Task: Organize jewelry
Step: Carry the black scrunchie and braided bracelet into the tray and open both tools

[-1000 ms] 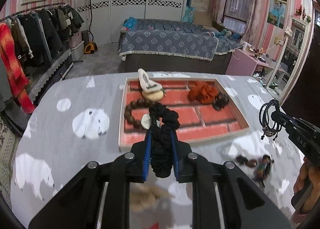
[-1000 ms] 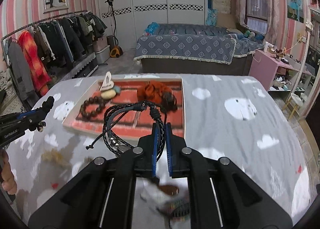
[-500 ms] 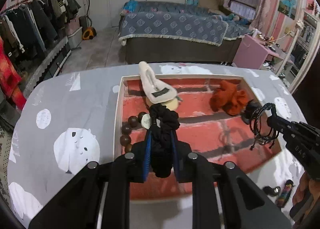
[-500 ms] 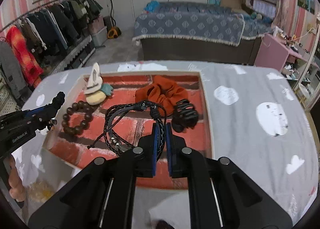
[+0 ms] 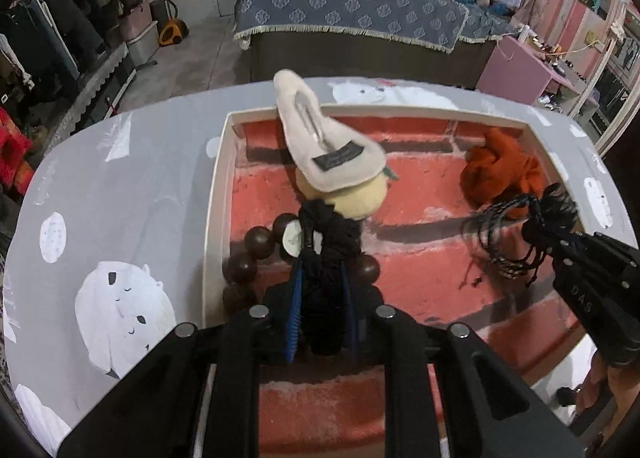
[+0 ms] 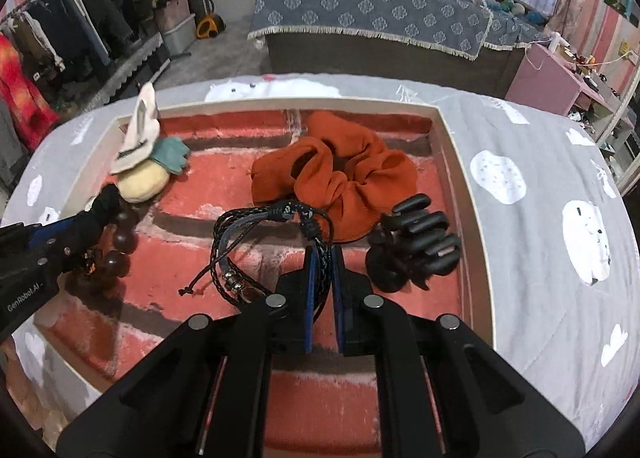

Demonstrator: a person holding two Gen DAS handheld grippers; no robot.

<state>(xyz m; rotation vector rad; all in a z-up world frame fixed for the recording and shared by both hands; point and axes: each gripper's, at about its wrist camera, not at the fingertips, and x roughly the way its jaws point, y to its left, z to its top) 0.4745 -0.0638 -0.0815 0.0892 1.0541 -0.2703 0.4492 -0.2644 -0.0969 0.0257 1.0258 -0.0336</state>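
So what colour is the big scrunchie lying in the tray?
Orange, a rusty shade. The scrunchie shows best in the right wrist view.

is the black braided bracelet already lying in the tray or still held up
Held. The right gripper is shut on the black braided bracelet, whose loops hang over the tray beside the orange scrunchie; whether they touch the floor is unclear.

- Tray (image 6: 452, 138): matt pale rim, with a rough, fuzzy brick-print lining.
- Orange scrunchie (image 6: 344, 174), at 12 o'clock in the right wrist view: soft ribbed cloth.
- Black claw clip (image 6: 416, 242), at 2 o'clock: smooth, slightly glossy plastic.
- Braided bracelet (image 6: 244, 218): matt woven cord with small metal beads.
- Bead bracelet (image 5: 256, 254): dark, polished wood.
- Black scrunchie (image 5: 328, 234): matt crinkled cloth.
- Worktop (image 5: 120, 194): smooth printed grey cloth.
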